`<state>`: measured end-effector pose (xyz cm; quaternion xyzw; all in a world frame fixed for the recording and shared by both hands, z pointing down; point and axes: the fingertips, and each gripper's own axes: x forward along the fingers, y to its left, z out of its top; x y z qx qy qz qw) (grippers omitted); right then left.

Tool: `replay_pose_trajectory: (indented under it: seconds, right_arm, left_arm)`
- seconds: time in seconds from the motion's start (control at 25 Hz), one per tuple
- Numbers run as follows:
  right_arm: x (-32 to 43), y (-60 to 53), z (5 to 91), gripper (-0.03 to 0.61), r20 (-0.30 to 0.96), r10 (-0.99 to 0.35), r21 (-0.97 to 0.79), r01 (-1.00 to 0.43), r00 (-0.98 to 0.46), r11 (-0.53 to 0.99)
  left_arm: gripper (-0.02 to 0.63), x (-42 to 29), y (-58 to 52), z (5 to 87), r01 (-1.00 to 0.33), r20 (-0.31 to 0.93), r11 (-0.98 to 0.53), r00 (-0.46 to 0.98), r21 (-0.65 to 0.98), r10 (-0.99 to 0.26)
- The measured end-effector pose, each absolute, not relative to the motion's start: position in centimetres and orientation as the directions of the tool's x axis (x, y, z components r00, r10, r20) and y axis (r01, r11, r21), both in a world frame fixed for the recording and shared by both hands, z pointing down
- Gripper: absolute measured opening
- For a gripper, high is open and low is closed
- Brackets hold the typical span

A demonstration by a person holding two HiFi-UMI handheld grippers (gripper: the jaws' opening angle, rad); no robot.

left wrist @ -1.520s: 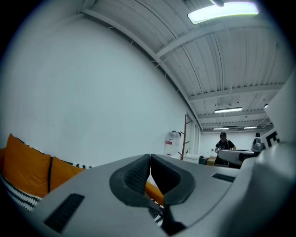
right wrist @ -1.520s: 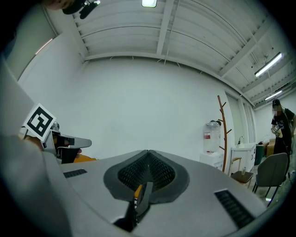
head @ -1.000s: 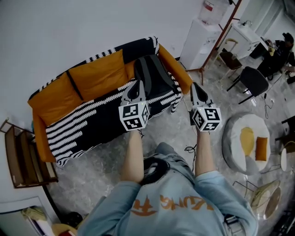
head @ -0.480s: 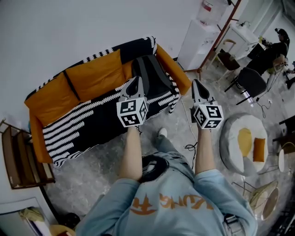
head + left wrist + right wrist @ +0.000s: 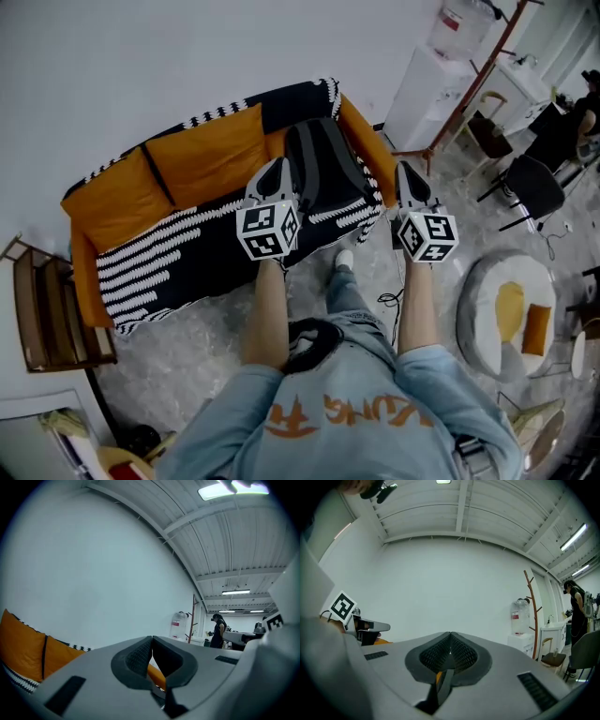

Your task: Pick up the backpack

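Observation:
A dark grey backpack (image 5: 323,167) leans upright at the right end of an orange sofa (image 5: 202,150) with a black-and-white striped throw. My left gripper (image 5: 276,167) is shut and empty, held level in front of the backpack's left side. My right gripper (image 5: 403,171) is also shut and empty, just right of the sofa's orange armrest. In the left gripper view the jaws (image 5: 152,641) meet tip to tip, with orange cushions (image 5: 28,651) at the left. In the right gripper view the closed jaws (image 5: 450,637) face a white wall.
A wooden side rack (image 5: 47,314) stands left of the sofa. A water dispenser (image 5: 431,80) and a wooden coat stand (image 5: 469,84) are to the right, with chairs (image 5: 530,183) and a round white pouf (image 5: 506,314) beyond. A person (image 5: 218,630) stands far off.
Both grippers and the person holding them have moved forward toward the sofa; the backpack and sofa now sit lower and nearer in the head view. A foot has stepped ahead.

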<state>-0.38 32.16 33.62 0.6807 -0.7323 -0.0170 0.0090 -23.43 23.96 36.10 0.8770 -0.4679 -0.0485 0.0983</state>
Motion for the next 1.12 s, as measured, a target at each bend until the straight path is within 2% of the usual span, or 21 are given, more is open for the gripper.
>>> replay_pose_trajectory:
  seconds: [0.32, 0.68, 1.12]
  right_arm:
    - [6.0, 23.3, 36.9, -0.002, 0.074, -0.993, 0.012, -0.996, -0.092, 0.093]
    - [13.4, 14.1, 42.9, -0.002, 0.222, -0.964, -0.064, -0.988, -0.148, 0.137]
    - [20.7, 4.2, 45.0, -0.002, 0.227, -0.952, -0.171, -0.971, -0.205, 0.168]
  left_arm:
    - [0.021, -17.5, 16.0, 40.0, -0.821, 0.081, -0.496, 0.536, 0.282, -0.841]
    - [0.021, -9.2, 9.0, 47.6, -0.838, 0.261, -0.405, 0.510, 0.365, -0.820]
    - [0.021, -0.6, 0.2, 49.5, -0.861, 0.343, -0.377, 0.488, 0.342, -0.803]
